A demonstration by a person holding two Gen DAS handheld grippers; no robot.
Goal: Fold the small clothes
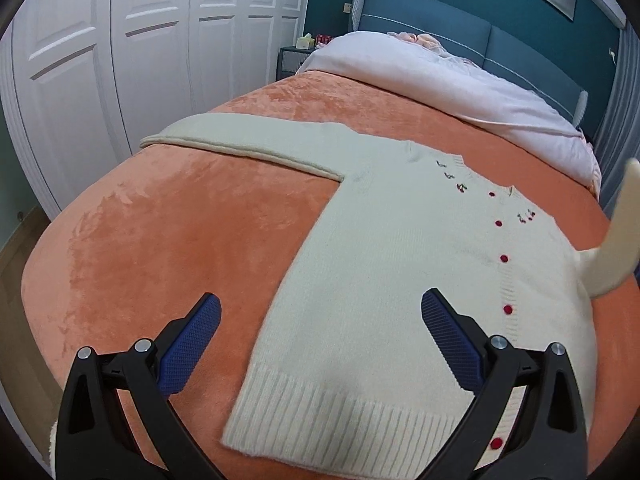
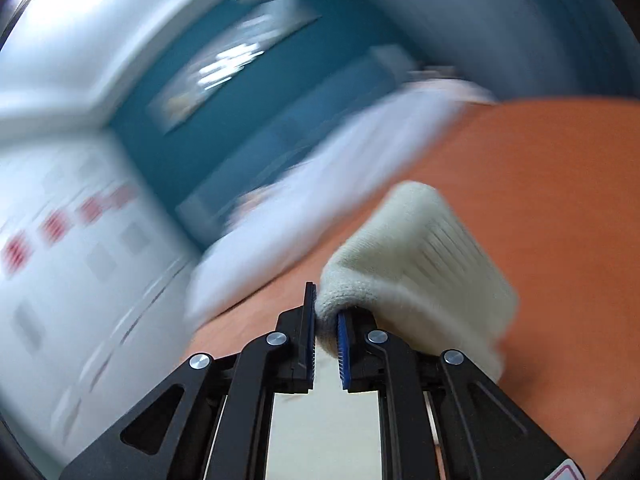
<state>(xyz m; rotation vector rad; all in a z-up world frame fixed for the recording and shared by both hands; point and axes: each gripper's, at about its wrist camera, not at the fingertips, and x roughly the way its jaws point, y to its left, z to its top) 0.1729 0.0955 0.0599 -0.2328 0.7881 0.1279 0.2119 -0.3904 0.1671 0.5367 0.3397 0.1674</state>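
Folding just begun — right gripper (image 2: 326,320) clenches the cardigan (image 1: 400,280) sleeve cuff (image 2: 420,264), lifted; left gripper (image 1: 320,332) released, other sleeve (image 1: 240,140) unfolded.

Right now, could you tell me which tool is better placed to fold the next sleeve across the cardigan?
Right, probably. The right tool is already shut on a sleeve cuff, lifted off the orange blanket. The left tool hangs open above the cardigan hem, holding nothing.
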